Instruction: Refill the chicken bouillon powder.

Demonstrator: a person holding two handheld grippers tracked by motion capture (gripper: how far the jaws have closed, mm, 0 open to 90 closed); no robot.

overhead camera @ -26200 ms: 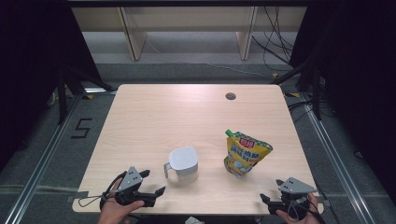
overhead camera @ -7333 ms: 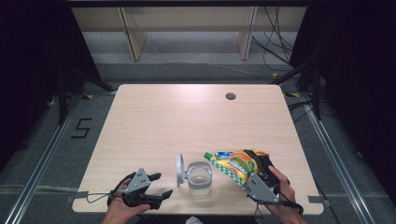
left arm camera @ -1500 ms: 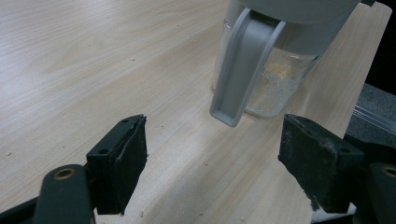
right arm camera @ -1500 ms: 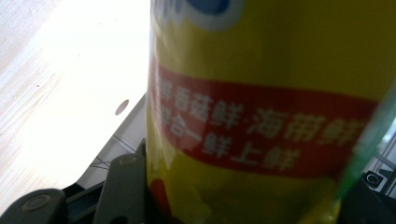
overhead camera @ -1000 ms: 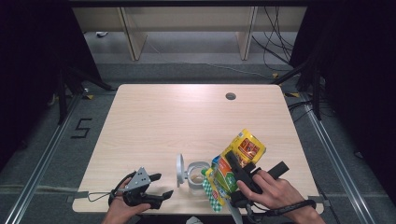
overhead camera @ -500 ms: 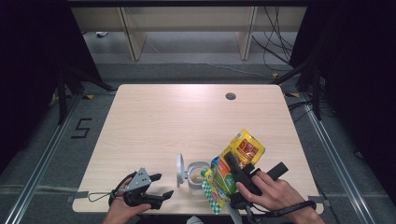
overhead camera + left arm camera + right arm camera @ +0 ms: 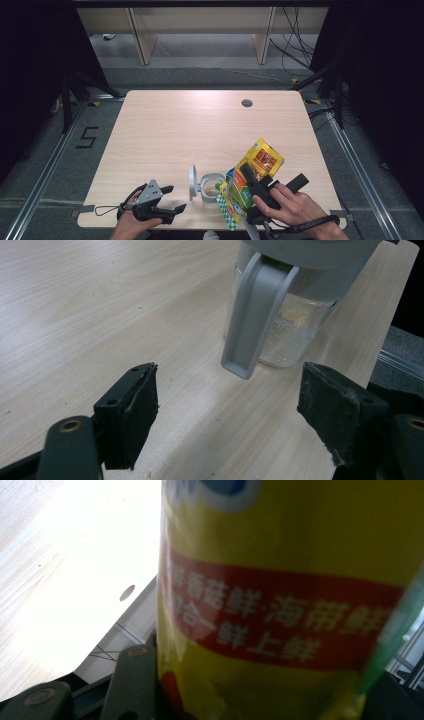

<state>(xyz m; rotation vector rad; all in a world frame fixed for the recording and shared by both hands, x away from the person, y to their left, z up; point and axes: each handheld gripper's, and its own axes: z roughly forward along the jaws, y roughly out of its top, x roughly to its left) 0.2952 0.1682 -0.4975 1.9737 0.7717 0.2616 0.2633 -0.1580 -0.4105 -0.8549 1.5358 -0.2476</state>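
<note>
A: How does the pouch handle?
B: Soft, crinkly and slippery; it sags. The right gripper clamps it mid-body, tipped over the jug just to its left.
A: And the left gripper?
B: Jaws apart, holding nothing, the jug handle just ahead

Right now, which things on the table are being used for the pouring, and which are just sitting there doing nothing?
Being used:
- yellow and green plastic pouch, tipped, clamped in the right gripper
- clear jug with a grey handle and open grey lid, a little pale stuff inside

Doing nothing:
- left gripper, jaws open, resting beside the jug
- round hole in the wooden table top
</note>
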